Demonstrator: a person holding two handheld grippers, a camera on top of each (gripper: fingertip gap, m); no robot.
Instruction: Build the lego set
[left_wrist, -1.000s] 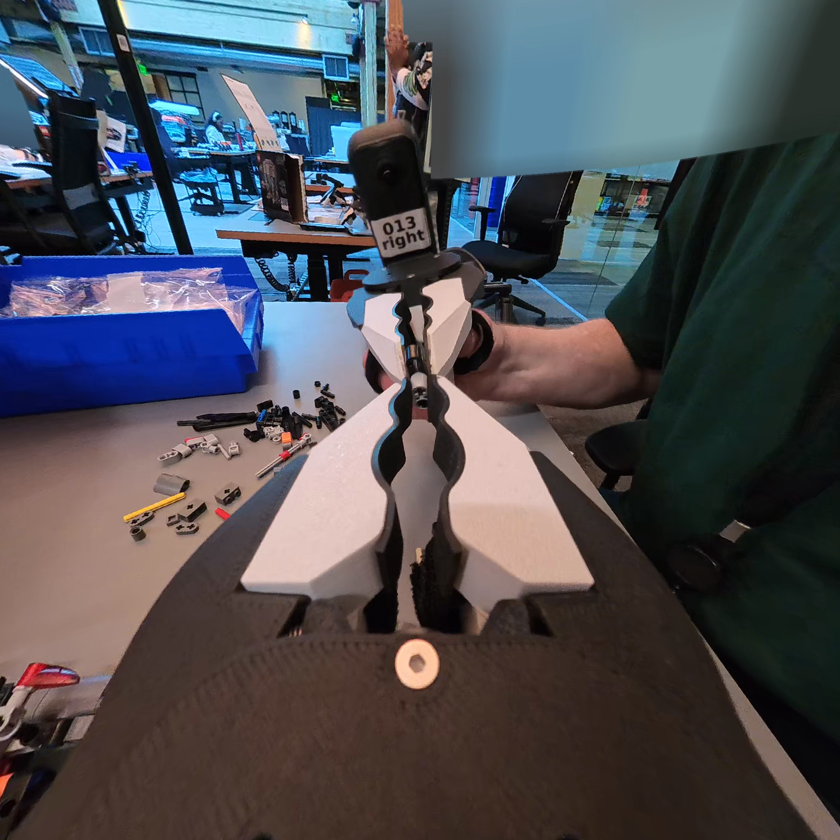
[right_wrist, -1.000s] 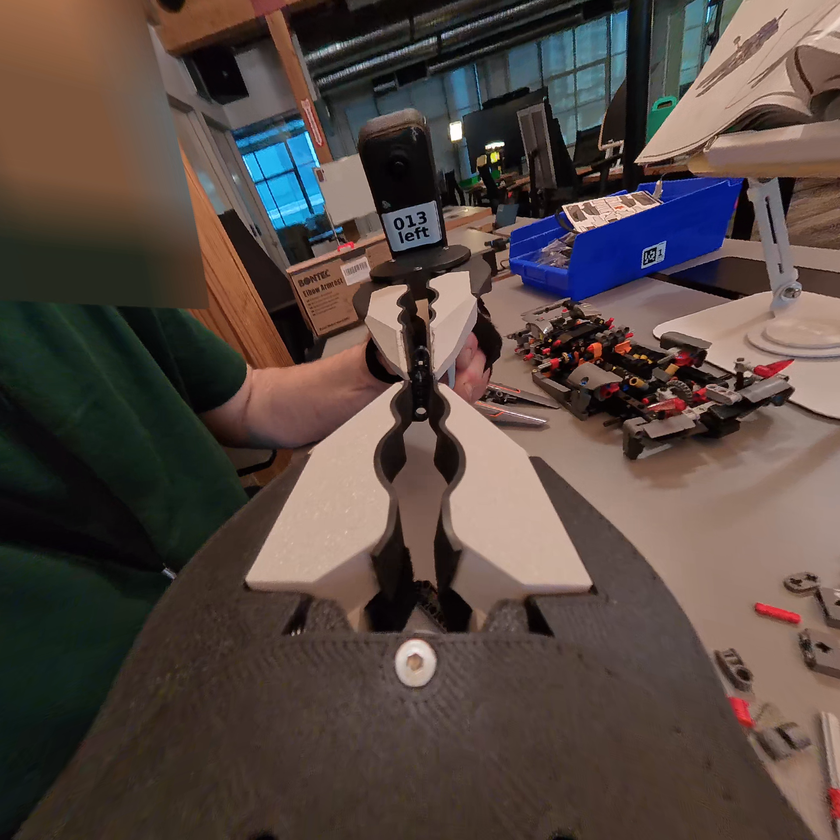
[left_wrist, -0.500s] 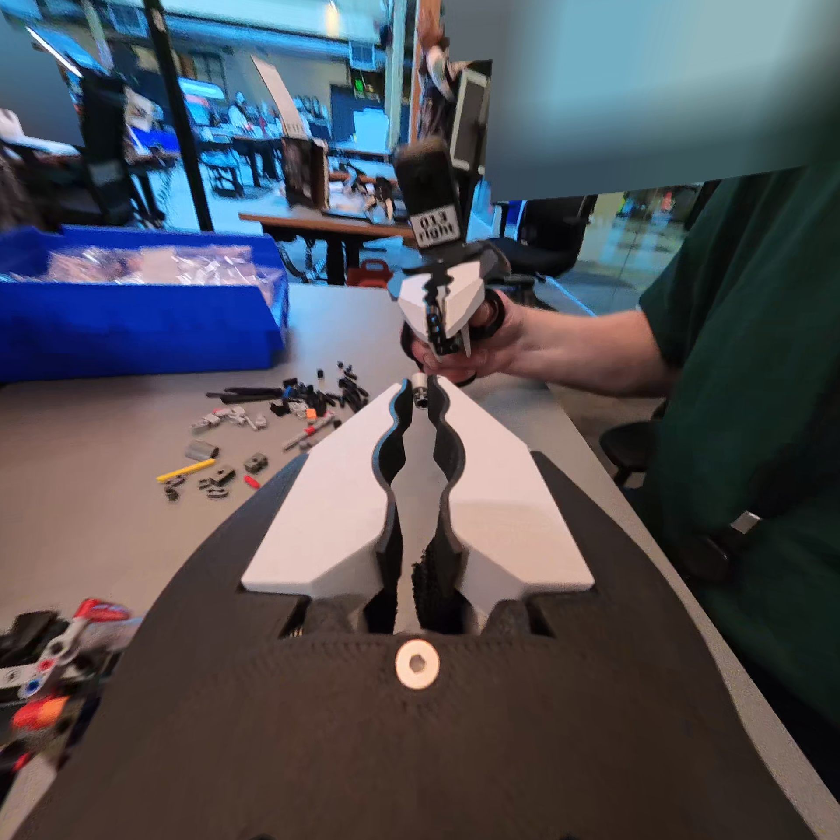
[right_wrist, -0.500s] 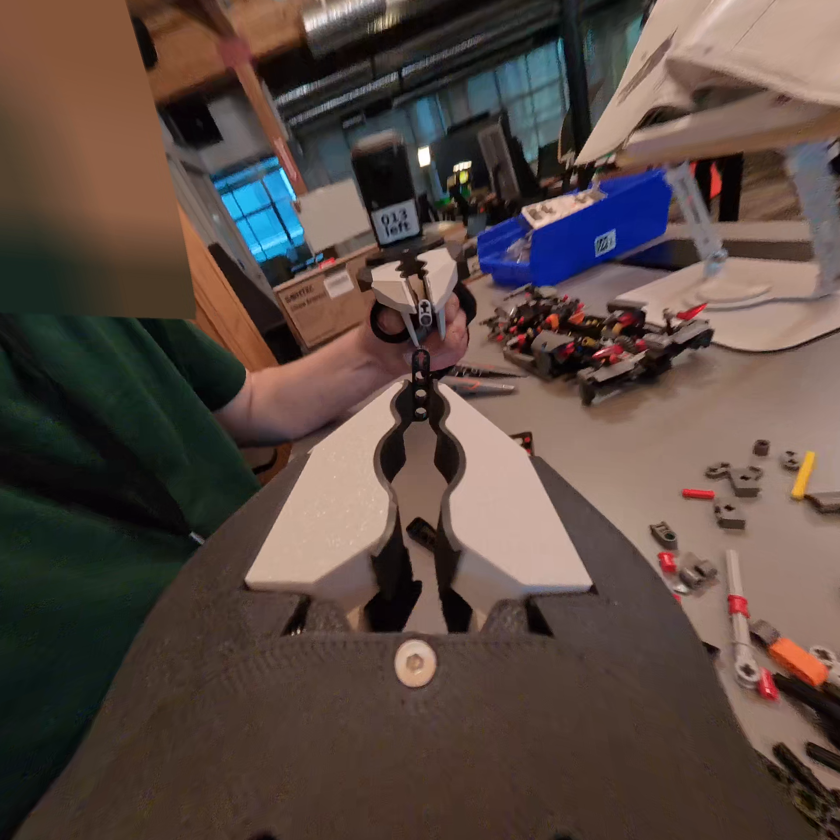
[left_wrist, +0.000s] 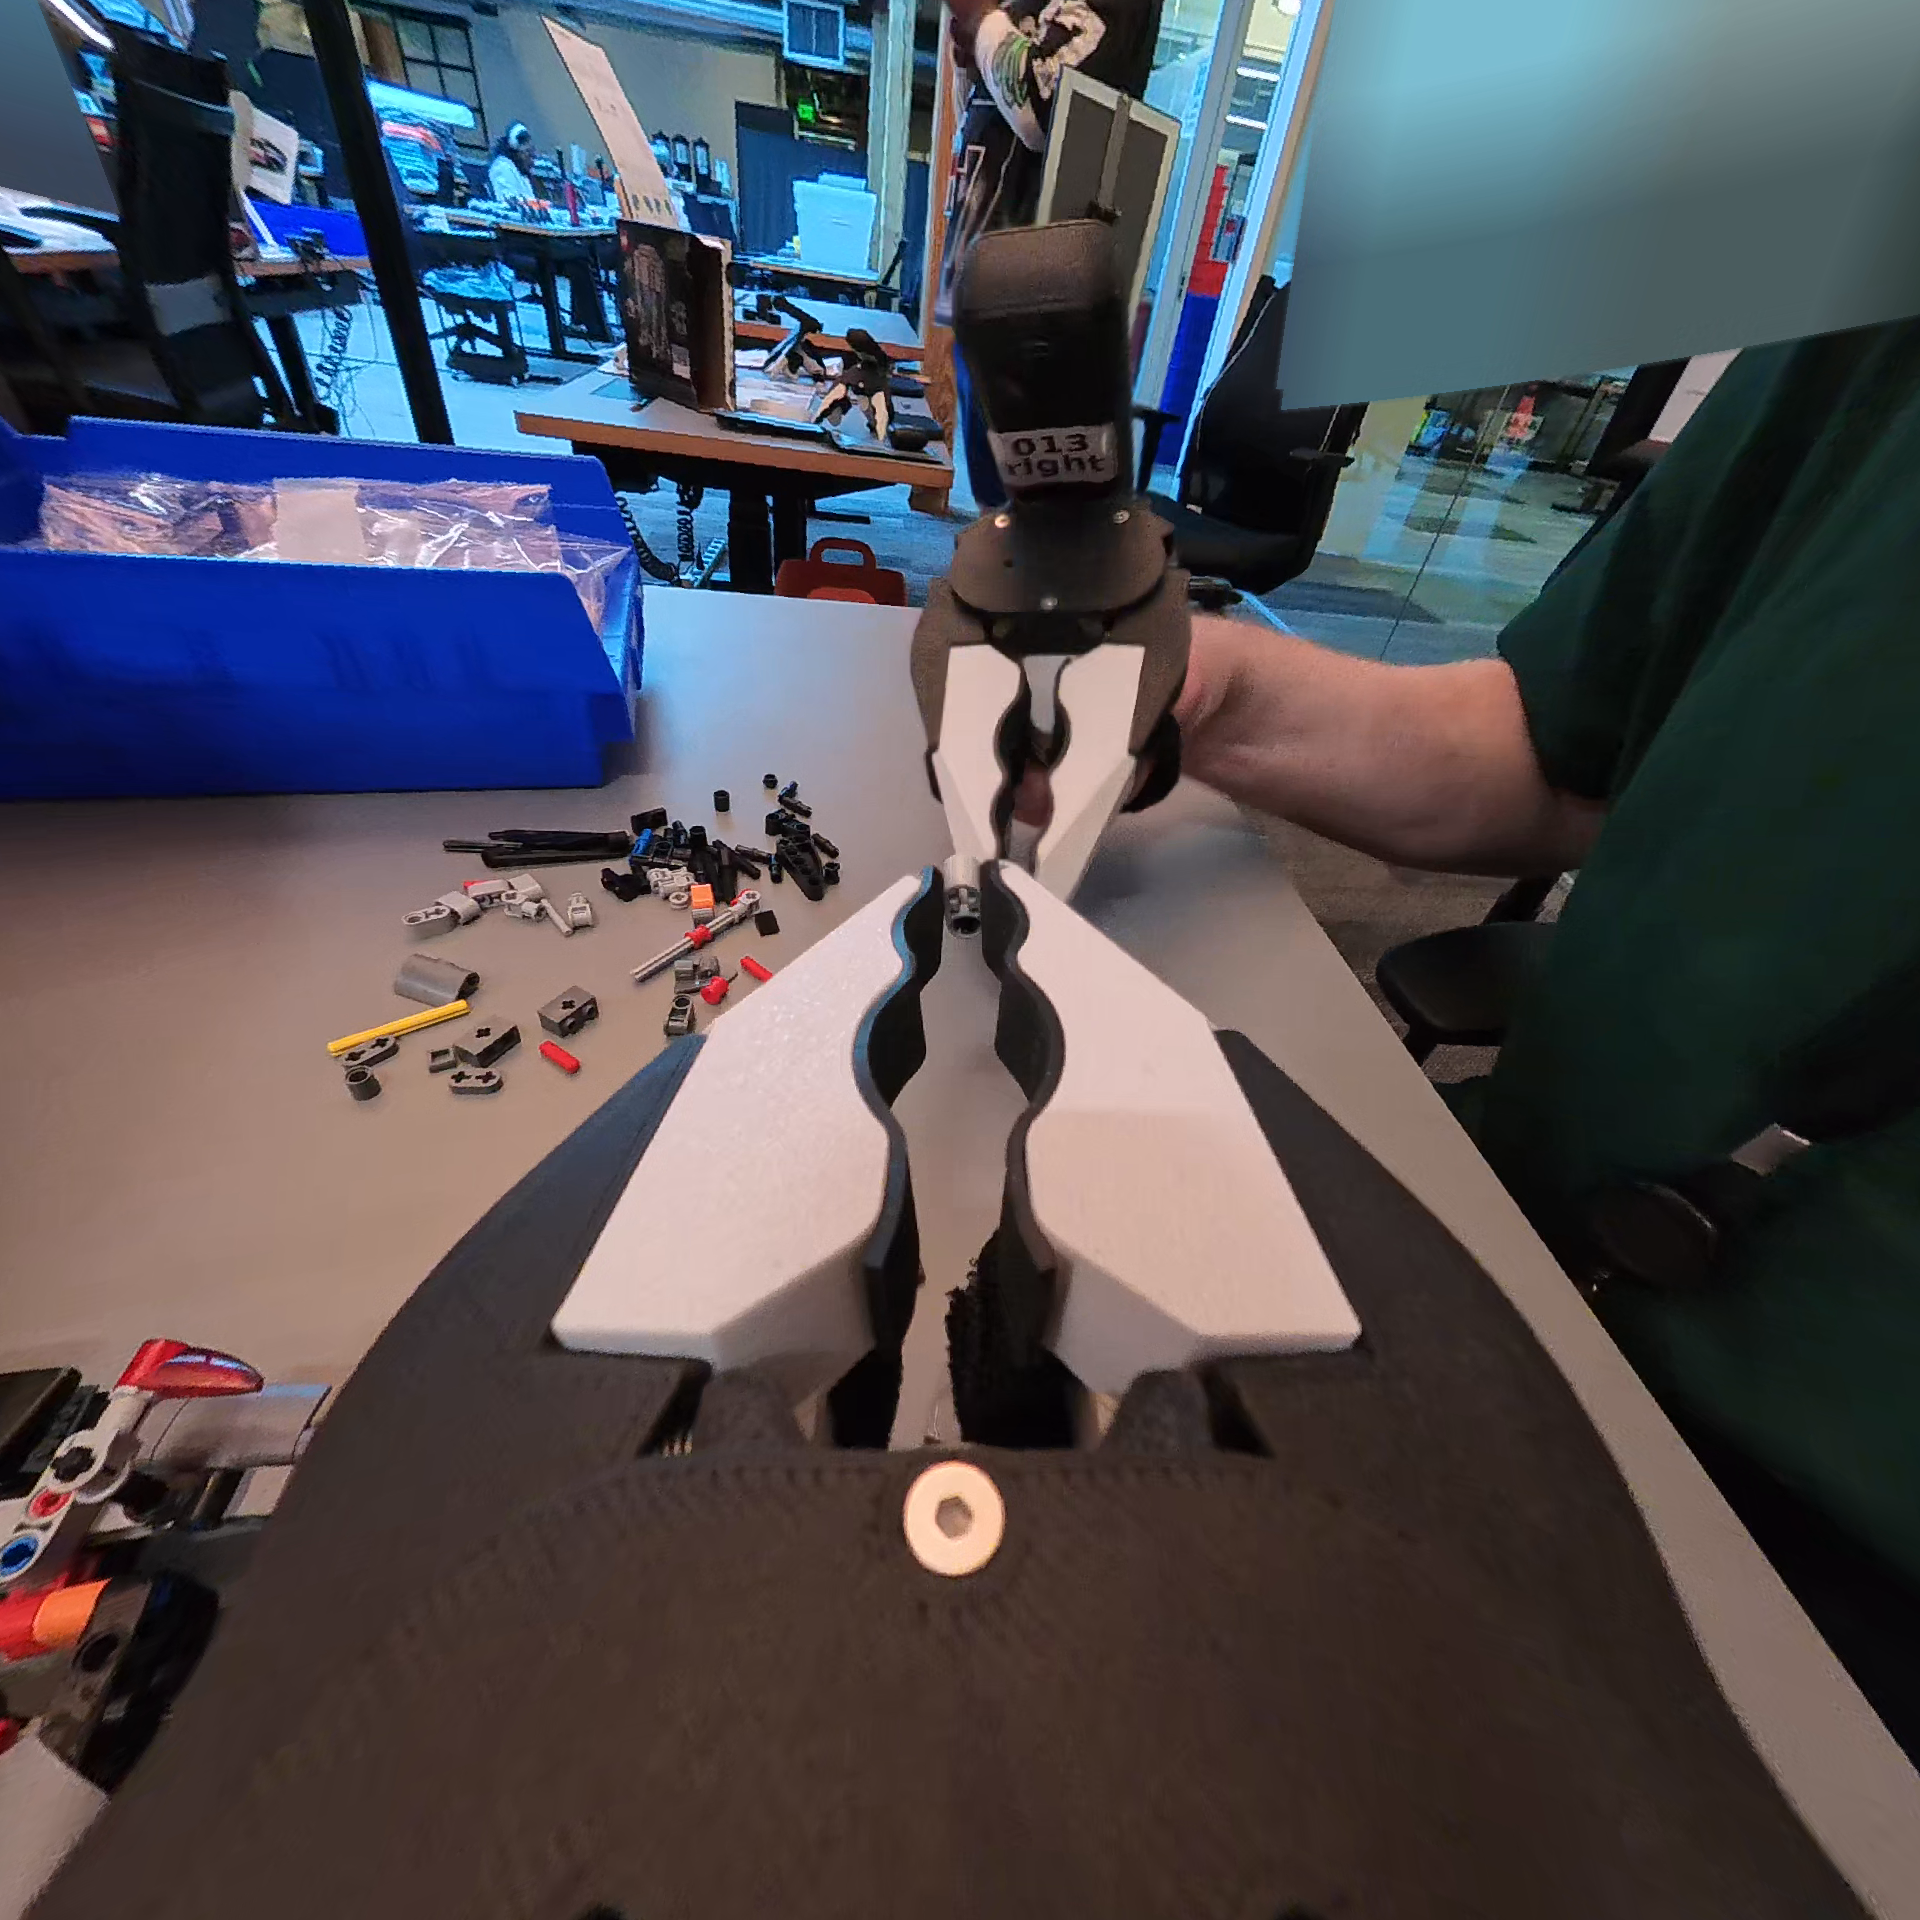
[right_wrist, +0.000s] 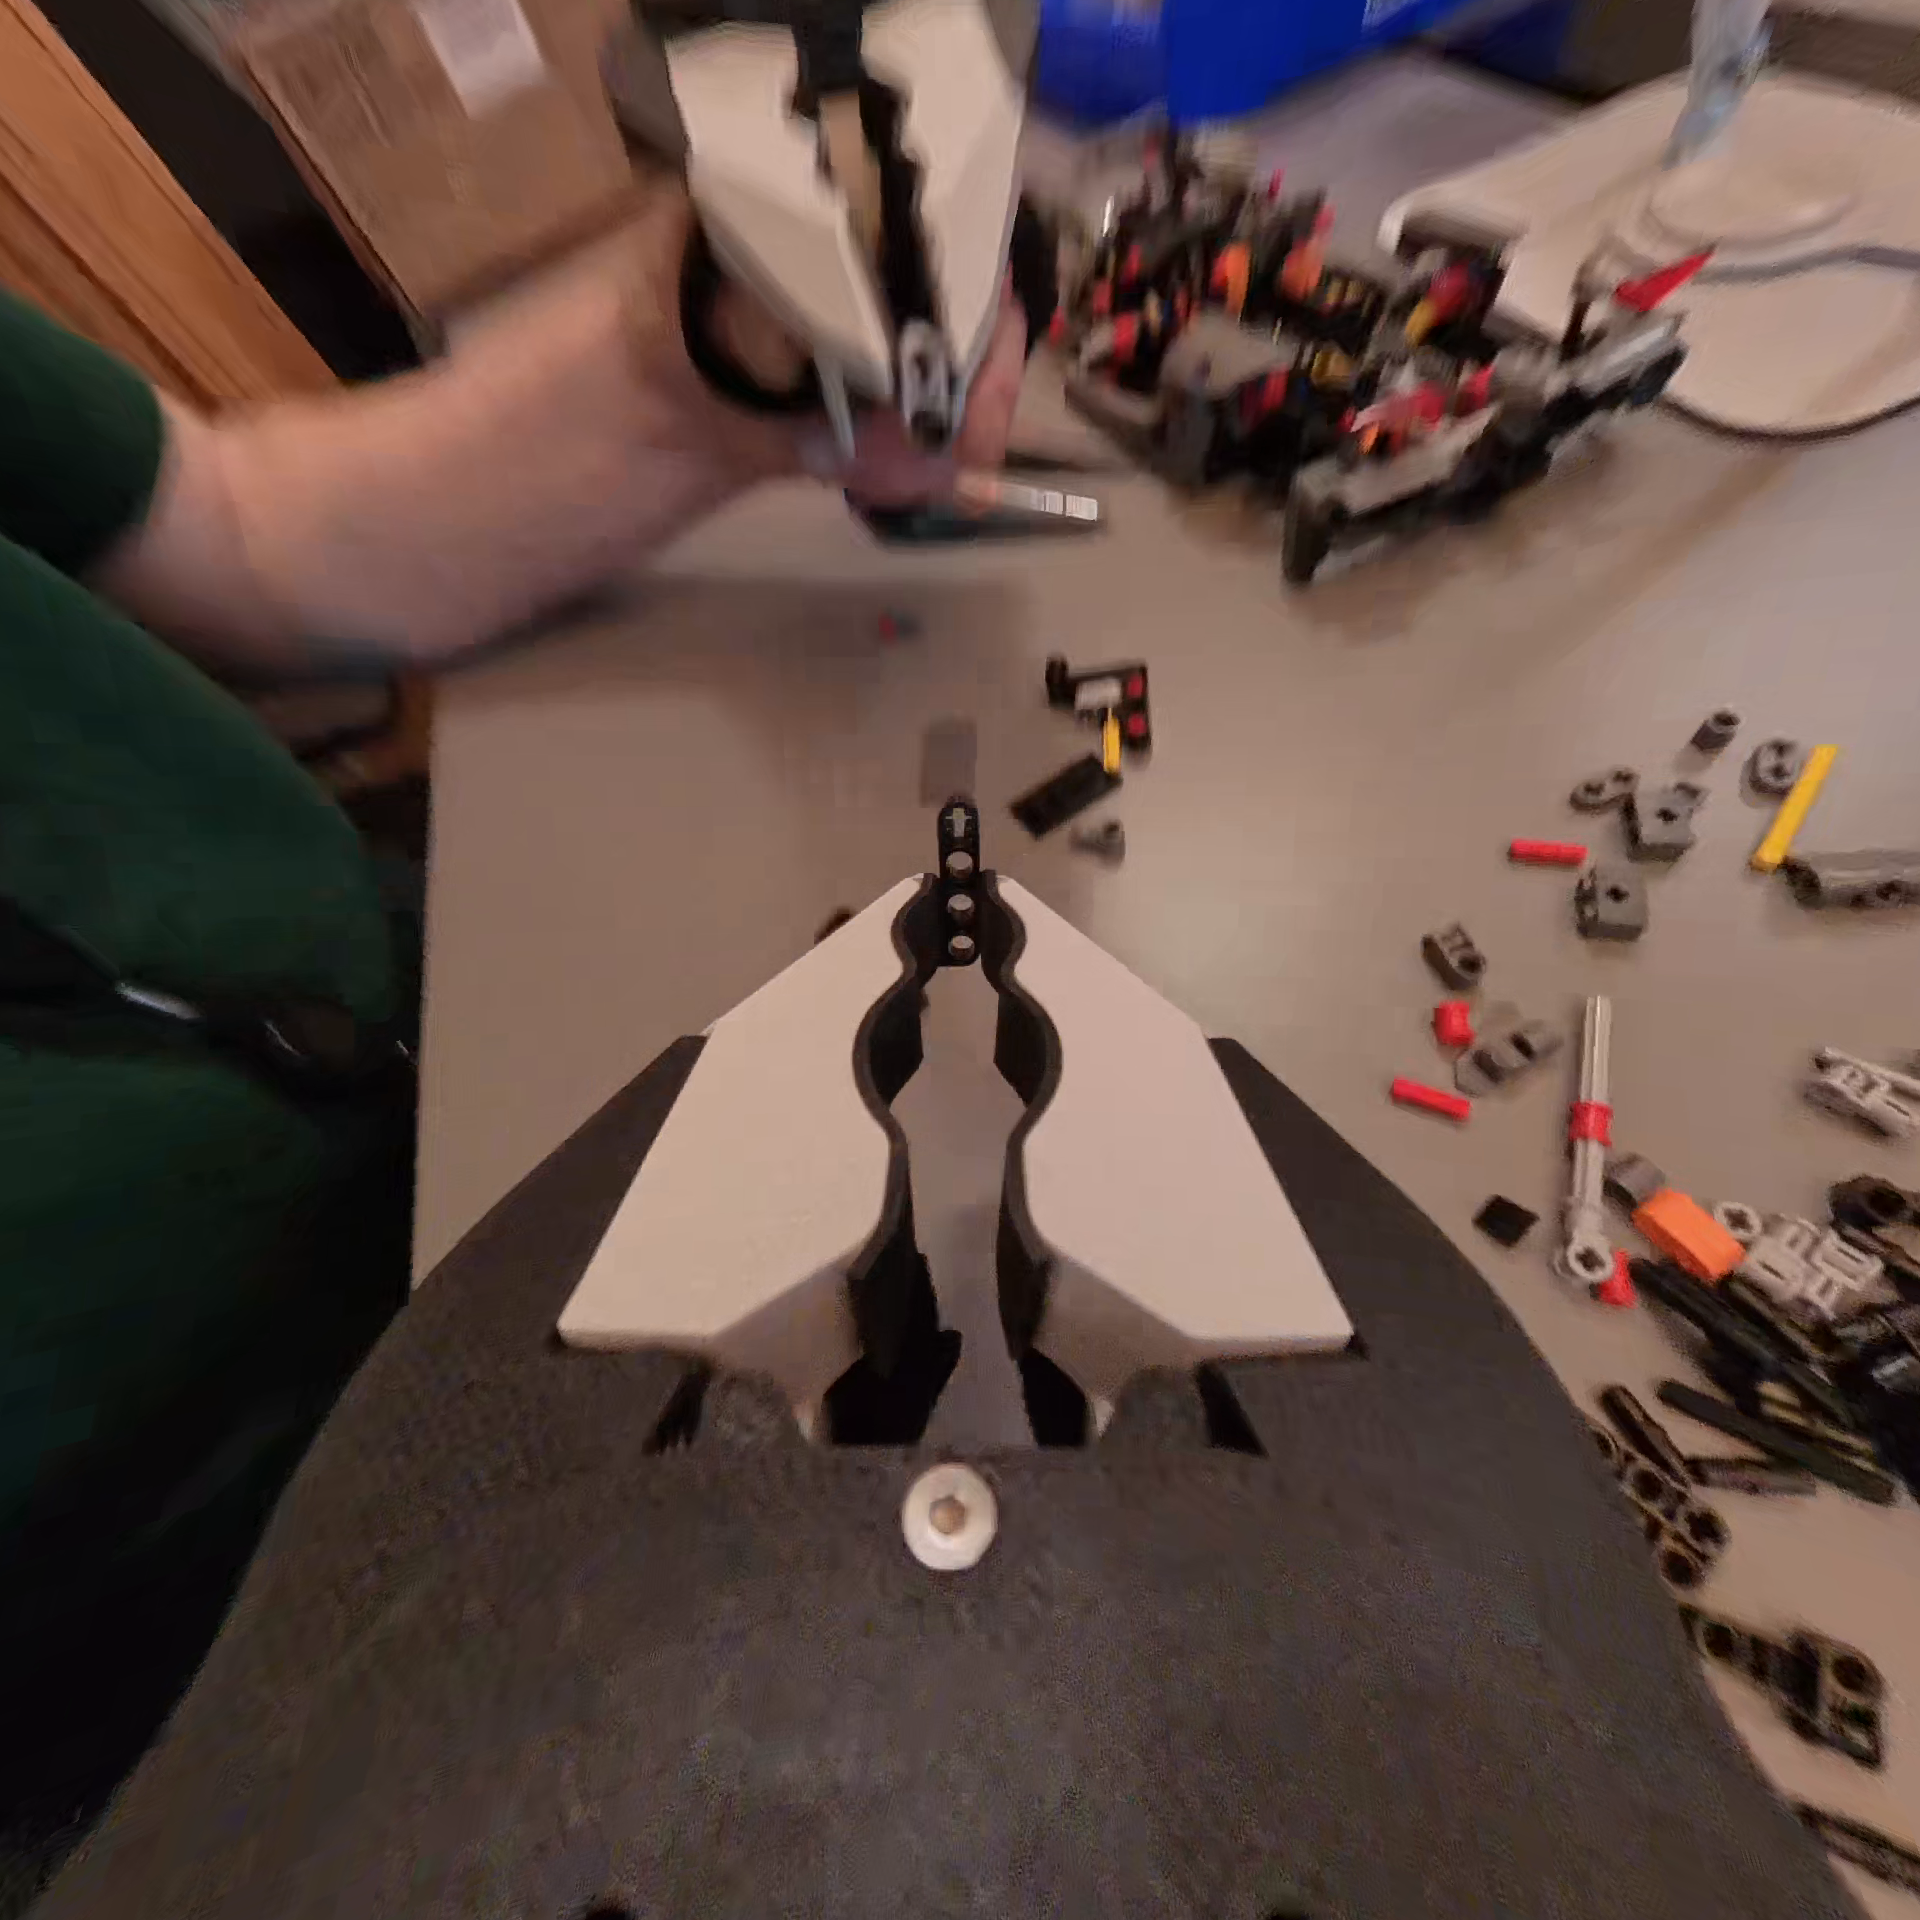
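My left gripper (left_wrist: 962, 900) is shut on a small light grey connector piece (left_wrist: 963, 902), held above the grey table. My right gripper (right_wrist: 958, 896) is shut on a thin black lego beam with holes (right_wrist: 958, 873), its tip sticking out past the fingertips. In the left wrist view the right gripper (left_wrist: 1016, 836) points down just behind my left fingertips. In the right wrist view the left gripper (right_wrist: 920, 400) is blurred at the upper middle, with the grey piece in it. The part-built lego car (right_wrist: 1351, 384) stands at the back of the table and shows at the lower left in the left wrist view (left_wrist: 73, 1507).
Loose lego pieces (left_wrist: 665, 904) lie scattered on the grey table (left_wrist: 208, 1143), also at right in the right wrist view (right_wrist: 1714, 1195). A blue bin (left_wrist: 301, 644) with plastic bags stands at back left. A person in a green shirt (left_wrist: 1766, 831) sits at the table's edge. The tips of one gripper are about 8 centimetres away from the tips of the other. About 20 centimetres separates my left fingertips from the part-built lego car (right_wrist: 1351, 384).
The two grippers have separated. My right gripper has tilted down toward the table with the black beam. My left gripper keeps the grey piece and has moved little.
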